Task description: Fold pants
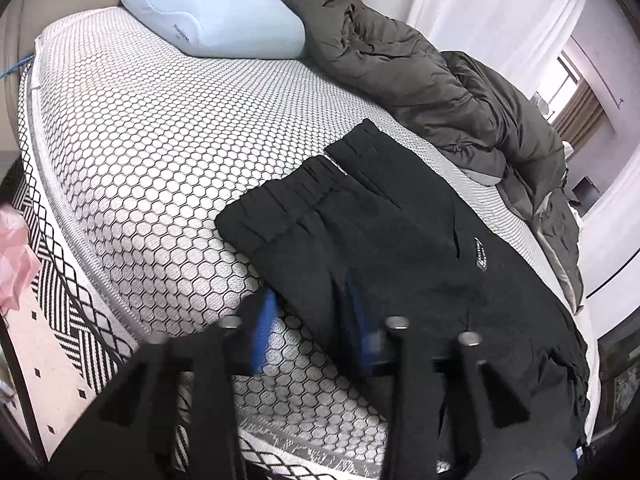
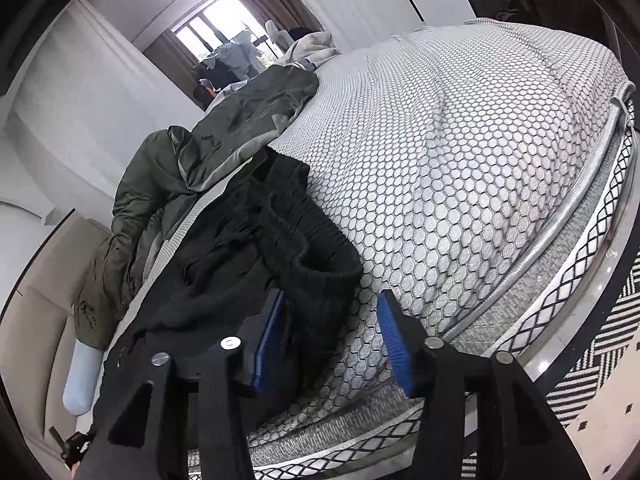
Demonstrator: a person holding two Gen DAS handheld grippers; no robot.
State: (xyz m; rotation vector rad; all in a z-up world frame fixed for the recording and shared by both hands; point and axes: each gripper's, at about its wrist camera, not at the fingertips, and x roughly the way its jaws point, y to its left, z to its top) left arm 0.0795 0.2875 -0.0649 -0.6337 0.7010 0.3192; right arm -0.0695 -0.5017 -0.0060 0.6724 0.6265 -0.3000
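Observation:
Black pants (image 1: 380, 240) lie folded on the honeycomb-patterned mattress (image 1: 160, 140), elastic waistband toward the pillow. My left gripper (image 1: 312, 320) hovers at their near left edge, jaws apart. One blue pad is over the bare mattress and the other, blurred, is over the black cloth; nothing is pinched. In the right wrist view the pants (image 2: 240, 264) end in a rumpled ribbed band that reaches down between the pads of my right gripper (image 2: 332, 340). The cloth lies against the left pad. The right pad stands clear of it, with mattress (image 2: 460, 160) showing in the gap.
A light blue pillow (image 1: 216, 16) lies at the head of the bed. A dark green duvet (image 1: 440, 80) is bunched along the far side, beside the pants. The mattress edge drops to a black-and-white rug (image 1: 52, 300). Something pink (image 1: 12, 256) sits at the far left.

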